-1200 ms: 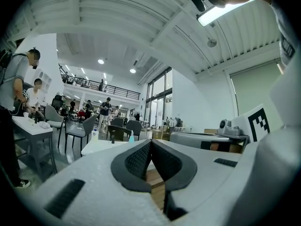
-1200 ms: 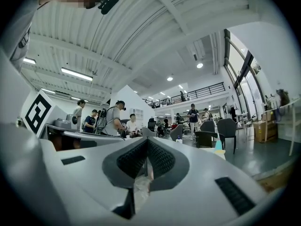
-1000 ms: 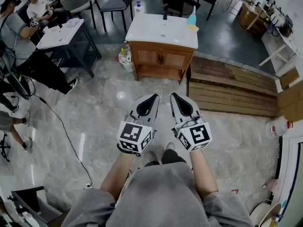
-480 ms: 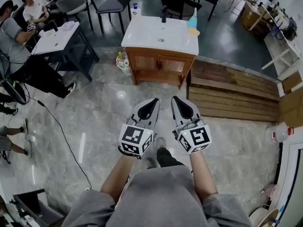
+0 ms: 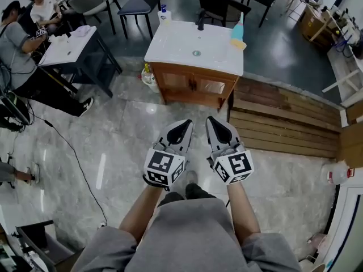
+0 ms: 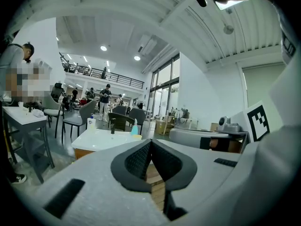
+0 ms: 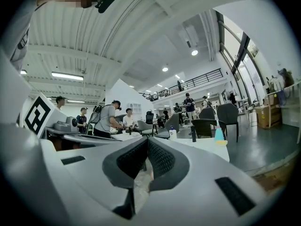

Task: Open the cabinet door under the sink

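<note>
The wooden sink cabinet (image 5: 194, 86) stands ahead on the floor under a white basin top (image 5: 195, 43). Its two small doors are closed, with dark handles at the middle. The basin top (image 6: 101, 138) also shows in the left gripper view, far beyond the jaws. My left gripper (image 5: 188, 122) and right gripper (image 5: 208, 119) are held side by side at waist height, both pointing at the cabinet and well short of it. Both are shut with nothing between the jaws, as the left gripper (image 6: 150, 143) and right gripper (image 7: 147, 141) show in their own views.
A black faucet (image 5: 200, 19), a blue bottle (image 5: 237, 33) and a small bottle (image 5: 164, 15) stand on the basin top. Wooden planks (image 5: 283, 118) lie right of the cabinet. A dark table (image 5: 74, 47) with seated people is at left. A cable (image 5: 74, 152) runs over the floor.
The cabinet has come nearer and sits larger in the head view. Both grippers have kept side by side, still shut.
</note>
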Tool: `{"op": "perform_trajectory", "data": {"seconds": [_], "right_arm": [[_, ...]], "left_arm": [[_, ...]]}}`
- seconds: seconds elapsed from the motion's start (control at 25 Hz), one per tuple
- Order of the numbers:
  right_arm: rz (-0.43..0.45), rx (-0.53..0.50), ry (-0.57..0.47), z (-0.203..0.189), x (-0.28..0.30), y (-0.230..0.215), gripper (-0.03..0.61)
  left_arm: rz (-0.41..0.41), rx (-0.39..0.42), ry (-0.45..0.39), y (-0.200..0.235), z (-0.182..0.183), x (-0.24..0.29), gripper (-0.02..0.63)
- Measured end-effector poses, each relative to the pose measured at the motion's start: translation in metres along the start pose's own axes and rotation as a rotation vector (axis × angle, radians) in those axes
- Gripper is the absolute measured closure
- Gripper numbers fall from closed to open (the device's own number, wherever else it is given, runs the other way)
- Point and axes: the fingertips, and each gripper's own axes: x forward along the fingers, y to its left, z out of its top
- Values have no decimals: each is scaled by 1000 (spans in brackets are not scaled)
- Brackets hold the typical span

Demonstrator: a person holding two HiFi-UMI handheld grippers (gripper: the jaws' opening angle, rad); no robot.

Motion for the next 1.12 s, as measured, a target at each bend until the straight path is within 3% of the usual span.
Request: {"op": "perform_trajectory", "data": {"seconds": [0.52, 1.12], "right_arm": [[-4, 82, 34, -26, 54, -42, 569], [-105, 98, 76, -43, 164, -91, 569]], "left_arm": [[34, -19, 58, 48, -21, 48, 606], [-58, -51, 99, 139, -25, 136, 606]]}}
